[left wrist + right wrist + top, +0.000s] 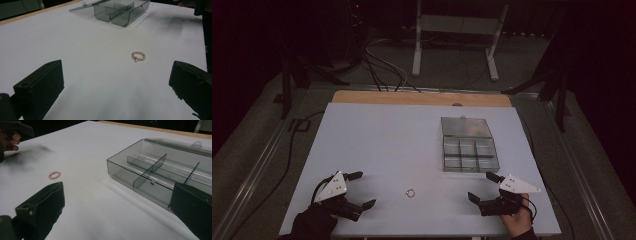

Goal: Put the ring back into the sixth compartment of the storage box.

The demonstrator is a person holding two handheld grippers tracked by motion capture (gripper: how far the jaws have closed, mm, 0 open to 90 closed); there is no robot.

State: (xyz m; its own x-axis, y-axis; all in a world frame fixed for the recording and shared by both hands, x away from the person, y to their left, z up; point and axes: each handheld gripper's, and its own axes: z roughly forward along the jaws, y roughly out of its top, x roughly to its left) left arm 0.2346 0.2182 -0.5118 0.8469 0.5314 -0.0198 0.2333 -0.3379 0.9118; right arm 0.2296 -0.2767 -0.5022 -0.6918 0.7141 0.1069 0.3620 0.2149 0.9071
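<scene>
1. The left gripper (360,189) is resting at the near left of the table (377,135), a hand behind it. Its jaws are standing wide apart and are gripping nothing; in the left gripper view bare white surface is showing between them.

2. The right gripper (482,186) is sitting at the near right, likewise held by a hand. Its jaws are gaping fully and are carrying nothing; they are pointing toward the table's middle.

3. The bead ring (410,192) is lying flat on the table between the two grippers, near the front edge and touching neither. In the left gripper view the bead ring (138,56) is showing pink beads with a few gold ones.

4. Handling judgement: the ring is appearing very light, small and low-lying. Being strung beads, it is likely giving a little and rolling or skating when nudged. The jaws are needing to close across its outer rim, pinching opposite sides squarely and close to the surface. A glancing contact is risking flicking it away.

5. The box (470,146) is standing farther off, right of centre, well apart from the ring. It is clear, rigid plastic with its lid (465,126) lying open behind it. Its compartments are looking vacant.

6. Count: one ring, one box, two grippers. The box's compartments are appearing to number six in the high view.
</scene>
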